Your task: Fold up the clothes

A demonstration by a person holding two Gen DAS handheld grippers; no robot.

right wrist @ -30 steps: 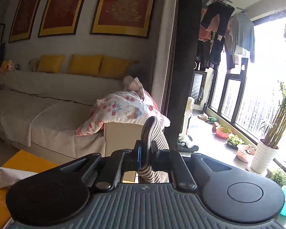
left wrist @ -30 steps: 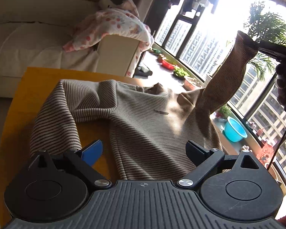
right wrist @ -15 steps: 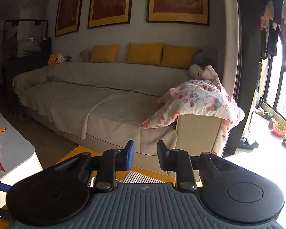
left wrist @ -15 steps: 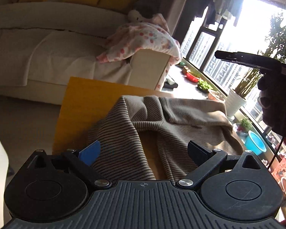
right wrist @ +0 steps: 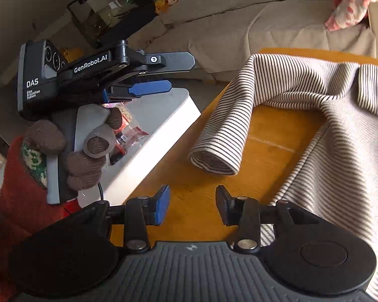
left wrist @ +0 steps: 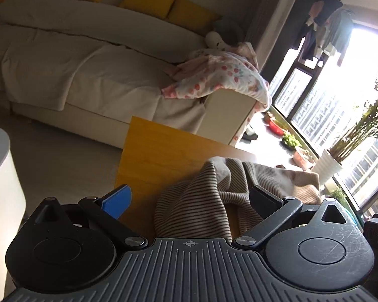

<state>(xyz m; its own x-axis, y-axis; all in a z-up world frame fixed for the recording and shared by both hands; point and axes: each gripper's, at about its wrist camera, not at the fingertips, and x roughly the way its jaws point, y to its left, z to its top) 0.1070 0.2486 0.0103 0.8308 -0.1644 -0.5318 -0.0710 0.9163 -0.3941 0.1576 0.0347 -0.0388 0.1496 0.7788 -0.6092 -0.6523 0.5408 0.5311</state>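
So, early going: the striped sweater [right wrist: 340, 115] sprawls on the bench [right wrist: 272, 136], one sleeve [right wrist: 226, 125] still unfolded; left gripper [left wrist: 189, 198] and right gripper [right wrist: 192, 205] both have fingers wide, empty.

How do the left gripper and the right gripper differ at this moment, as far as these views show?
The left gripper is spread wide with the striped sweater bunched between its fingers' line of sight; the right gripper is open more narrowly over the bare yellow table. In the right wrist view the left gripper hovers off the table's edge, while the right points at the sleeve cuff. Both are open and hold nothing.
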